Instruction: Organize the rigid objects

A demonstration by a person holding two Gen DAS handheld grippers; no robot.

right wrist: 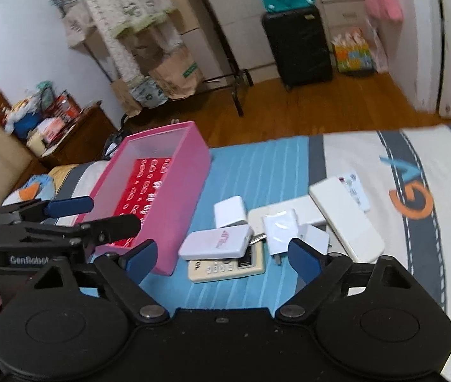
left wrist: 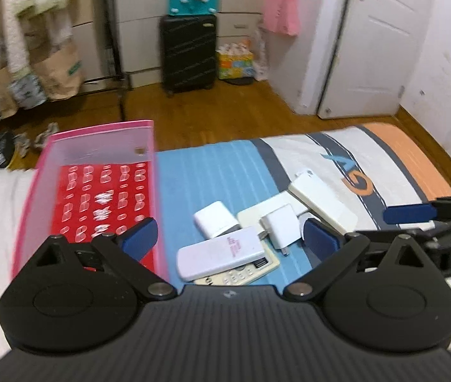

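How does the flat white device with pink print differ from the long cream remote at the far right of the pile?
The white device is shorter, bright white, with pink lettering on top; the cream remote is longer, off-white and plain on its visible face. The white device lies on top of a beige keypad unit, nearer the pink bin; the cream remote lies farthest from it. Both are flat, rigid and outside the bin.

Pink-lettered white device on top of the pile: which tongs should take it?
Probably left. The device lies between the open left tongs, with the pink bin alongside. Right tongs are open too, but farther from the bin.
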